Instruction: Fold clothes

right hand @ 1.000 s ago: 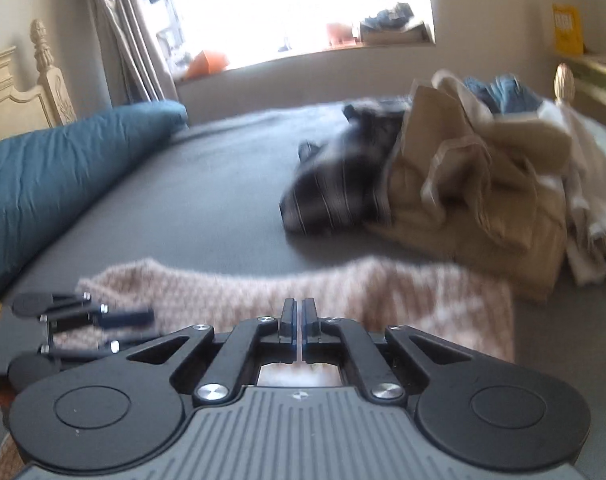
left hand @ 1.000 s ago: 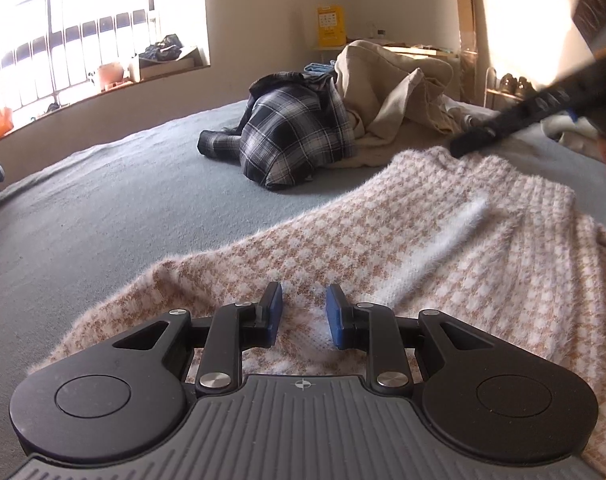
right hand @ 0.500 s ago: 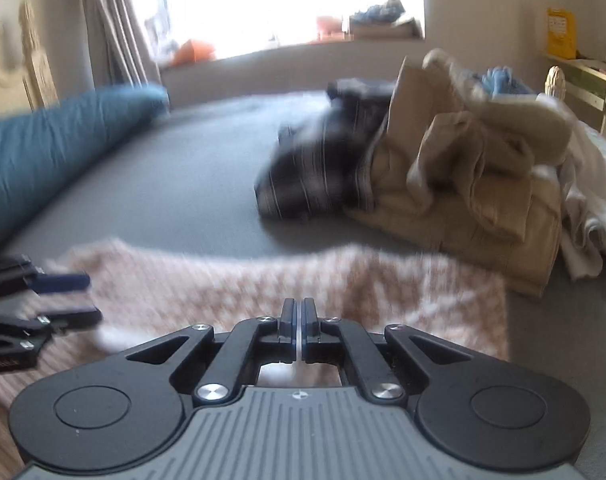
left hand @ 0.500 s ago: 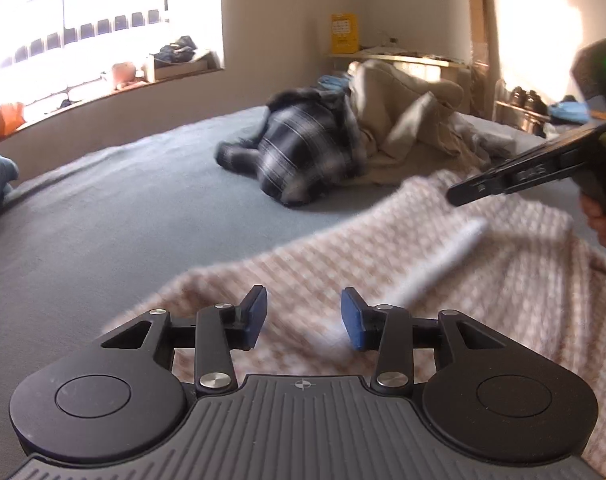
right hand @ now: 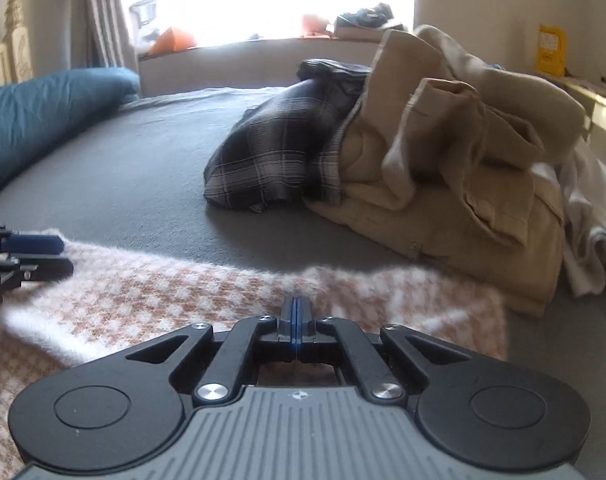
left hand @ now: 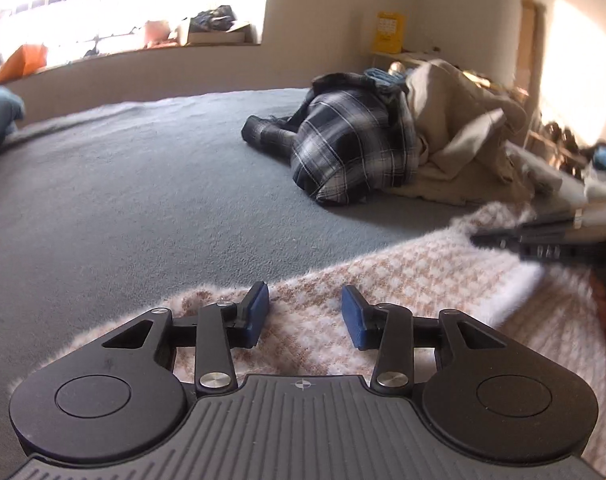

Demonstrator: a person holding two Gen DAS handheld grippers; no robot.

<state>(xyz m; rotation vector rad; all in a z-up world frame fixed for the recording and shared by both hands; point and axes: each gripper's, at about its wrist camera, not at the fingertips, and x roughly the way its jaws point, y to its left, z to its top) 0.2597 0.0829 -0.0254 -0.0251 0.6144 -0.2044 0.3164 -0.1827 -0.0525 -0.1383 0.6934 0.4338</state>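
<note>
Knitwear, a pink-and-white houndstooth garment, lay spread on the grey bed at six o'clock for folding, the left gripper partly open over it, the right gripper closed (seemingly pinching its edge).

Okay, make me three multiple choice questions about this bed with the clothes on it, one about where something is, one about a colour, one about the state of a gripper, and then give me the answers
1. Where does the plaid shirt lie?
A. Against the beige heap of clothes
B. On the blue pillow
C. On the windowsill

2. What colour pattern has the knit garment spread under the grippers?
A. Solid green
B. Tan and white check
C. Red stripes

3. How do the left gripper's jaws stand?
A. Clamped on the shirt
B. Shut on nothing
C. Apart, nothing pinched

Answers:
1 A, the shirt leans on the beige heap, far from the pillow.
2 B, small tan and white squares show in both views.
3 C, a clear gap shows between the blue pads, above the knit.
</note>
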